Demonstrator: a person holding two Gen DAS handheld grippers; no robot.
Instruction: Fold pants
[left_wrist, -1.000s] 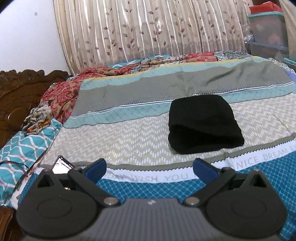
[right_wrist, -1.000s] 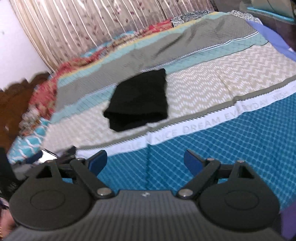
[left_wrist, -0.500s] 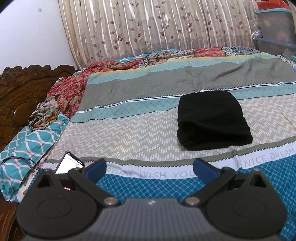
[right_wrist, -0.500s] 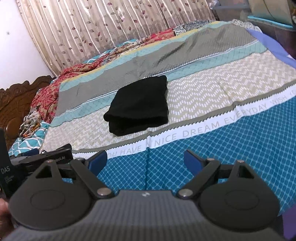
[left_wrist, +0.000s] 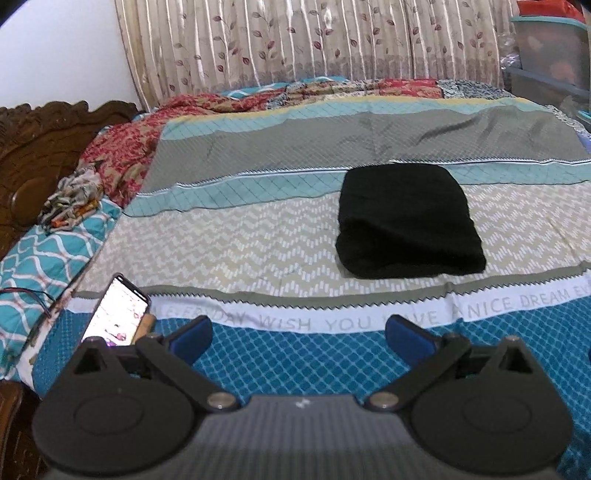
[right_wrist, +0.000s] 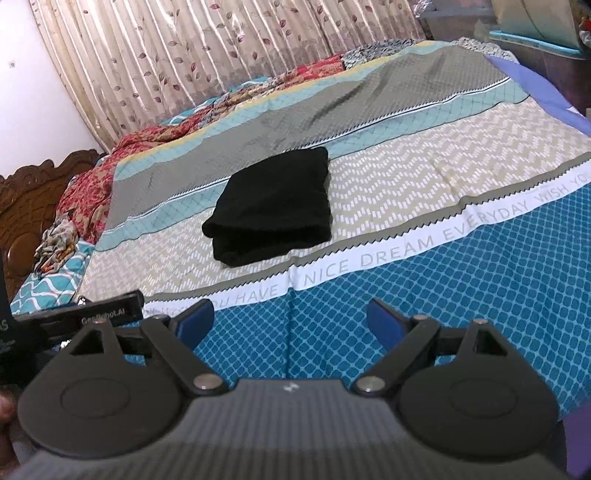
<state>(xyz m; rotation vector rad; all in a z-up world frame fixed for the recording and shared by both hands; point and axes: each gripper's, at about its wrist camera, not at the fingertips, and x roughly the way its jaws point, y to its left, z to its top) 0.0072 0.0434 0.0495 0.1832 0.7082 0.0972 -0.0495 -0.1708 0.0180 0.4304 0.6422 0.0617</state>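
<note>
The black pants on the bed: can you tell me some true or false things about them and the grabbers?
1. The black pants lie folded on the bedspread. True.
2. The left gripper is holding the pants. False: it is open and holds nothing.
3. The right gripper is open. True.
4. A phone lies on top of the pants. False: it is near the bed's edge, apart from them.

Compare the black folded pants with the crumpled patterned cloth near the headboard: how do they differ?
The pants are plain black; the patterned cloth is multicoloured. The pants lie folded in a neat rectangle; the cloth is bunched and crumpled. The pants sit mid-bed on the zigzag stripe; the cloth lies at the edge by the headboard. Neither tool touches either.
</note>
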